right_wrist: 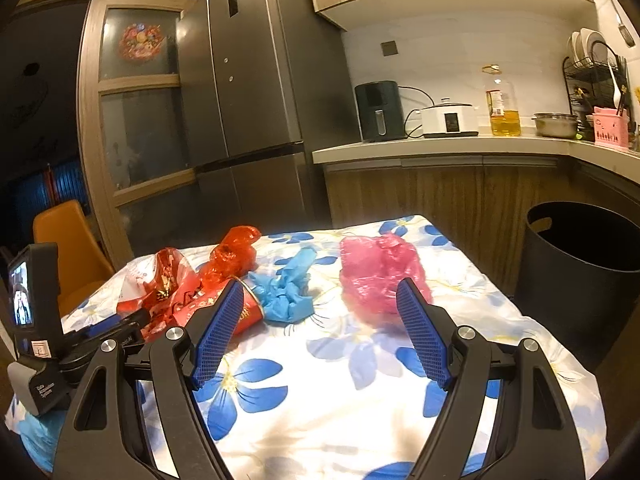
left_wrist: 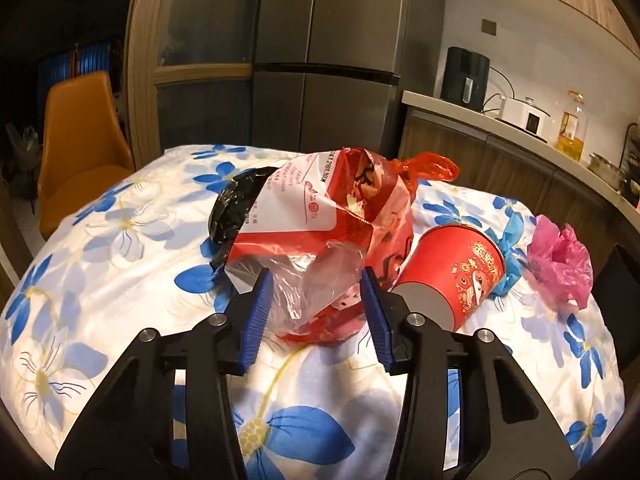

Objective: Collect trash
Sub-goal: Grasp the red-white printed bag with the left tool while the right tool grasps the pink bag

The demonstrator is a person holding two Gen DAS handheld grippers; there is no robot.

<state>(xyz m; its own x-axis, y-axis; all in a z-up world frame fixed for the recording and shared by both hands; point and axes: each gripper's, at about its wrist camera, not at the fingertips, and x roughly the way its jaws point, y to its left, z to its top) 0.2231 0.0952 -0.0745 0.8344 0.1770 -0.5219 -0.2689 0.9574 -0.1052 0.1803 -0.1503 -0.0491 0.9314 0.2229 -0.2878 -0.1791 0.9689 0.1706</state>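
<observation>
Left gripper (left_wrist: 316, 280) straddles the clear plastic bag (left_wrist: 316, 280) atop the red wrapper pile (left_wrist: 320, 208), jaws half-closed, pads seemingly not yet pinching. Right gripper (right_wrist: 320, 300) is wide open, empty, aimed at the pink bag (right_wrist: 380, 272) near the bench (right_wrist: 320, 420) edge by the bin (right_wrist: 580, 264).

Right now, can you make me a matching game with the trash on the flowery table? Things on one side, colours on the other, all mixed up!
Things:
1. paper cup
2. crumpled bag nearest the bin
3. crumpled glove-like wad
4. bag behind the snack packet

Colours:
A. blue
B. black
C. red
D. pink

Pairs: 1-C, 2-D, 3-A, 4-B
</observation>
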